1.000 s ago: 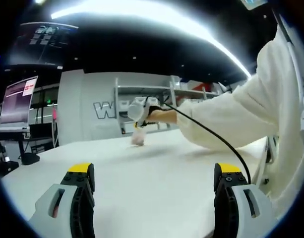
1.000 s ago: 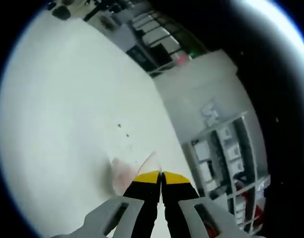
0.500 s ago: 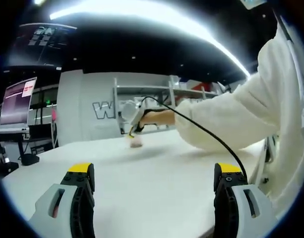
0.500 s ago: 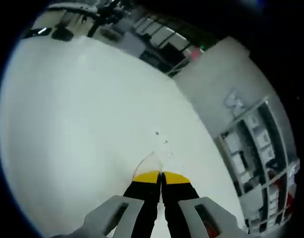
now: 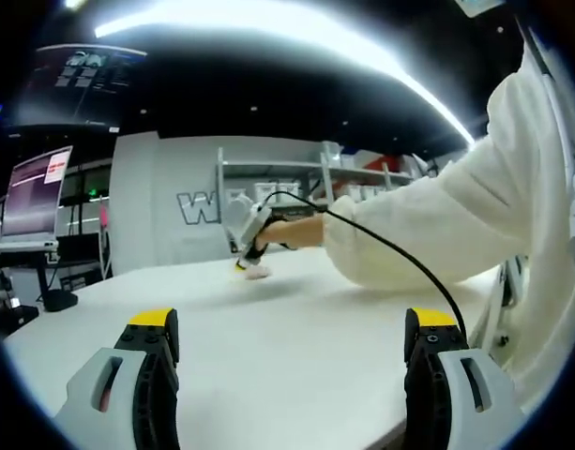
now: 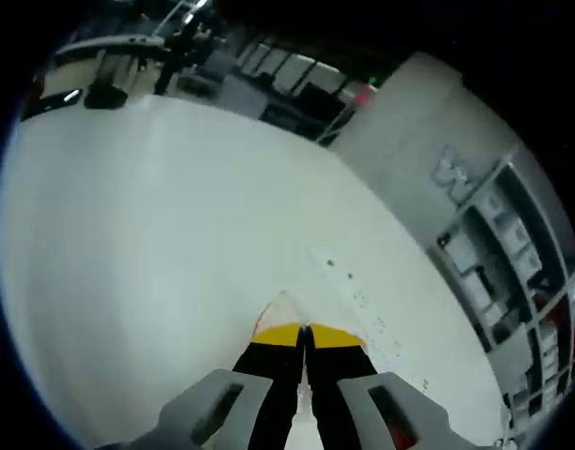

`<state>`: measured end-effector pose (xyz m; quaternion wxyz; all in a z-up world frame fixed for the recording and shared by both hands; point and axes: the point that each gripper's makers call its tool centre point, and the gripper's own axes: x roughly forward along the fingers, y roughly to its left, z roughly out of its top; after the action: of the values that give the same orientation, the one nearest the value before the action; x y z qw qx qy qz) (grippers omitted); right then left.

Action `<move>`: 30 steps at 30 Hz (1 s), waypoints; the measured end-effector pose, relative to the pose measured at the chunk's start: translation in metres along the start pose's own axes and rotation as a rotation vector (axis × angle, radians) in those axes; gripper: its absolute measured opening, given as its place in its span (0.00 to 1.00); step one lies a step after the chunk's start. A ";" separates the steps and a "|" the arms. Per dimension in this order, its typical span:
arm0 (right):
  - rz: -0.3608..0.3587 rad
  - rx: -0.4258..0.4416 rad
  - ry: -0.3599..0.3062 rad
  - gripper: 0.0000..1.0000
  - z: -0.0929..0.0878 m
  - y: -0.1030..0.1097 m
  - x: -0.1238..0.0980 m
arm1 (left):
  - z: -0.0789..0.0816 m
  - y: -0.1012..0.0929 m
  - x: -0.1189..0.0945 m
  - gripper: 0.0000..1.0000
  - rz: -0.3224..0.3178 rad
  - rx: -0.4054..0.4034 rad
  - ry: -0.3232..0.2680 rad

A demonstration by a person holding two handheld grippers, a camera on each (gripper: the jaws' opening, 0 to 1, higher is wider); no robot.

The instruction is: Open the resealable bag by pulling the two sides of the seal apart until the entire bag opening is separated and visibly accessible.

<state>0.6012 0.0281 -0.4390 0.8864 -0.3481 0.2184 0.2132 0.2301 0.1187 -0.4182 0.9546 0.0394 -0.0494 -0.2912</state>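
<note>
The clear resealable bag (image 5: pixel 256 272), pinkish at its bottom, rests at the far side of the white table (image 5: pixel 296 319). My right gripper (image 5: pixel 247 246) comes down on it from above, held by a hand in a white sleeve (image 5: pixel 437 225). In the right gripper view my right gripper (image 6: pixel 304 336) is shut on the bag, and a thin clear corner of the bag (image 6: pixel 279 307) sticks out past the yellow tips. The rest of the bag is hidden under the jaws. My left gripper (image 5: pixel 292 333) stands open low over the near table, far from the bag.
A black cable (image 5: pixel 400 253) runs from the right gripper along the sleeve. A monitor (image 5: pixel 29 192) stands at the left and shelving (image 5: pixel 278 183) behind the table. The table's edge (image 5: pixel 489 300) is close on the right. Small dark specks (image 6: pixel 339 267) mark the table.
My right gripper has moved left and down with the bag, bringing it onto the table, and its view has tilted. My left gripper has stayed still and open.
</note>
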 end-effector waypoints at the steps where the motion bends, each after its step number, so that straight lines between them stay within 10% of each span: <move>1: 0.015 0.004 -0.008 0.00 0.000 0.004 0.001 | 0.000 0.000 0.000 0.99 0.000 0.000 -0.001; 30: 0.137 0.107 -0.018 0.13 0.005 0.028 -0.004 | 0.006 0.001 -0.004 0.99 0.011 0.003 -0.013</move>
<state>0.5846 0.0490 -0.4485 0.8890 -0.2825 0.2449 0.2642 0.2265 0.1218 -0.4125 0.9558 0.0387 -0.0566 -0.2860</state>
